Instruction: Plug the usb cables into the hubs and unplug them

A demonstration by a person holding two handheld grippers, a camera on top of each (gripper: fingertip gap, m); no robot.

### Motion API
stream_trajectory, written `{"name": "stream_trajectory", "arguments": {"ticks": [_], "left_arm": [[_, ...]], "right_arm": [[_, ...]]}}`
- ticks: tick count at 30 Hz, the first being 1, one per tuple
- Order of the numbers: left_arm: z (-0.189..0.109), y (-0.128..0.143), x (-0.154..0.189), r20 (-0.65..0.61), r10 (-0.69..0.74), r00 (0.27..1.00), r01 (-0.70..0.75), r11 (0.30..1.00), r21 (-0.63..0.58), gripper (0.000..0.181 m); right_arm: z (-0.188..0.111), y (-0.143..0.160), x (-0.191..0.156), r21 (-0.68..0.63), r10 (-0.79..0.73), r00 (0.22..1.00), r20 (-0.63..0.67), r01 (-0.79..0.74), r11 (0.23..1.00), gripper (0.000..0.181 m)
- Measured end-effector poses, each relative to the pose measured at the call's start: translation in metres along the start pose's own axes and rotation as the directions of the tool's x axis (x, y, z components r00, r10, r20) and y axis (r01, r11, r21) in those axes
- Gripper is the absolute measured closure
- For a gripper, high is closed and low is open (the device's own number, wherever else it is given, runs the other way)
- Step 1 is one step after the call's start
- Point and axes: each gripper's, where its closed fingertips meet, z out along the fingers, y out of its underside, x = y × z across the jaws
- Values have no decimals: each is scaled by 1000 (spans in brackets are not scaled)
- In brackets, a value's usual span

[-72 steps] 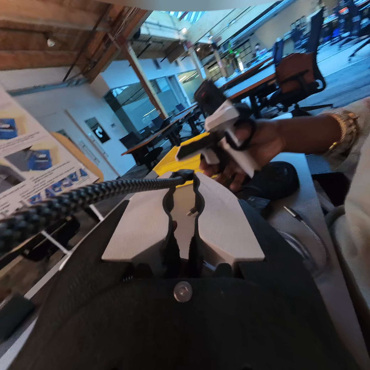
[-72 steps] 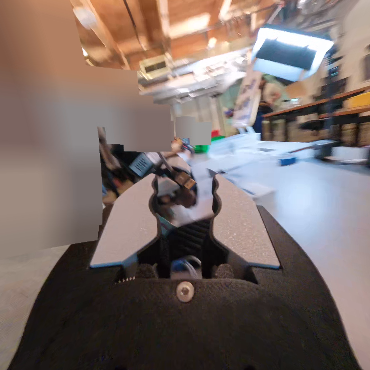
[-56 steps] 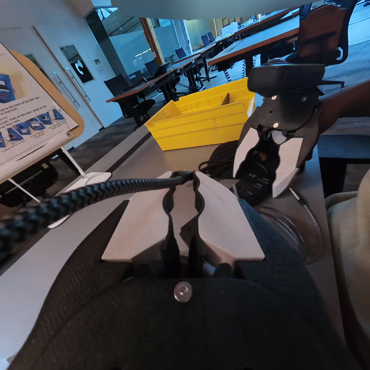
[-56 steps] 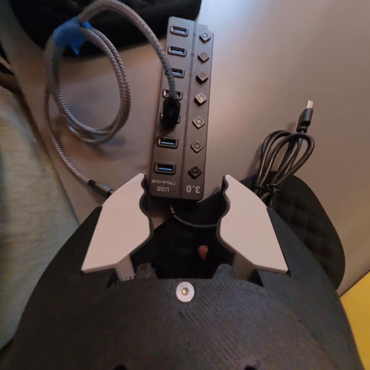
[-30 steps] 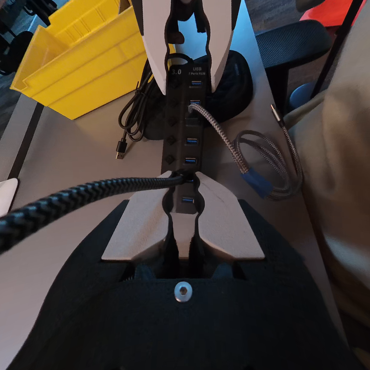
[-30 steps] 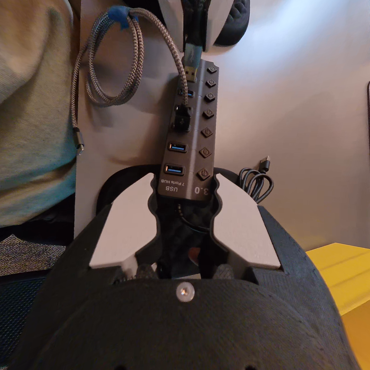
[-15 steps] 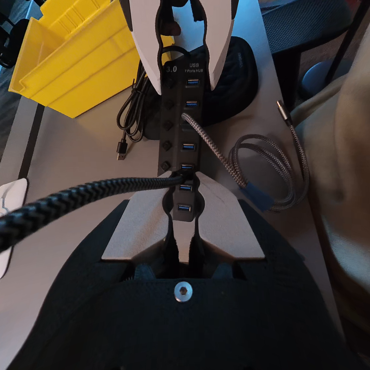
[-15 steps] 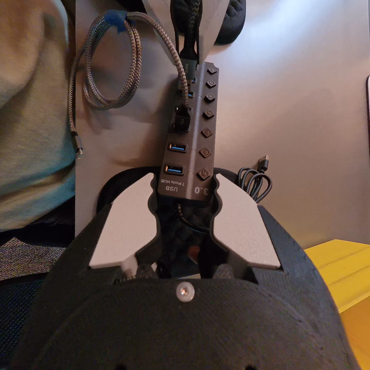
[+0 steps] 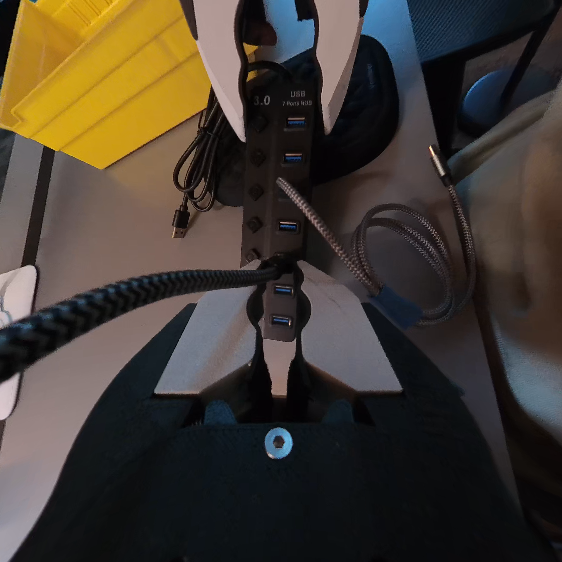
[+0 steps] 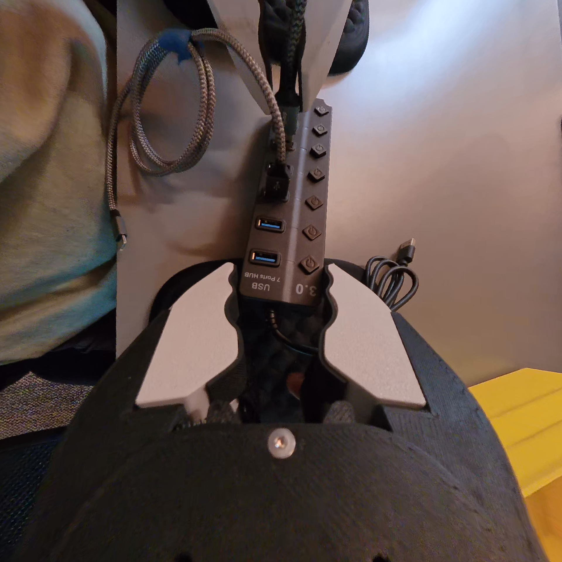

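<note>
A black seven-port USB hub (image 9: 264, 209) lies lengthwise on the grey table. My left gripper (image 9: 281, 264) is shut on the plug of a thick black braided cable (image 9: 152, 286) and holds it down onto the hub's fifth port from the labelled end. In the right wrist view the plug (image 10: 290, 121) meets the hub (image 10: 296, 213) under the left gripper (image 10: 289, 106); how deep it sits is hidden. My right gripper (image 10: 280, 269) is shut on the hub's labelled end, one finger on each side. A grey braided cable (image 9: 404, 243) is plugged into the third port.
A thin black coiled cable (image 9: 194, 170) lies loose left of the hub. A yellow bin (image 9: 106, 76) stands behind it. A black pad (image 9: 365, 115) lies under the hub's far end. A person's light clothing (image 9: 517, 213) is at the table's right edge.
My left gripper has come down over the hub with the black cable's plug, whose metal tip no longer shows. My right gripper closed on the hub's end and stays there.
</note>
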Motion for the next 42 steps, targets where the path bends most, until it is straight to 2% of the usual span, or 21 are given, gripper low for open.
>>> {"name": "stream_trajectory", "arguments": {"ticks": [4,7,14,17,23,27,29,31,34,38,42], "left_arm": [[1,-1,-1,-4,31,1000,-31,999,-27,165],[3,-1,-3,-27,2,1000,-3,1000,-25,165],[18,2,-1,-141,-53,989,47,998,-49,165],[20,3,-2,-159,-74,985,69,997,-38,164],[24,5,-2,-133,-79,988,70,995,-66,163],[26,8,-2,-99,-67,993,60,996,-73,161],[26,7,-3,-57,-54,997,50,997,-67,160],[25,7,0,-36,-79,996,77,996,-45,144],[20,6,-1,-11,-172,985,172,985,19,125],[-3,12,-11,73,-229,971,222,971,86,119],[-26,20,-23,162,-266,950,241,958,154,119]], "right_arm": [[-1,-1,2,-4,-13,1000,-10,13,1000,128],[-3,-5,3,37,2,1000,-7,-2,999,128],[11,18,-2,-71,14,1000,10,-13,997,129],[11,18,-2,-31,38,999,14,-37,999,129],[12,19,-2,-35,54,998,29,-53,998,129],[10,15,-1,-31,140,989,51,-139,990,128],[8,5,5,-15,194,981,31,-194,981,116],[8,-4,9,-10,197,980,13,-197,980,108],[18,-16,6,-39,178,984,33,-176,984,105],[40,-22,8,-90,177,983,55,-172,981,110],[56,-16,10,-182,185,981,59,-171,968,126]]}}
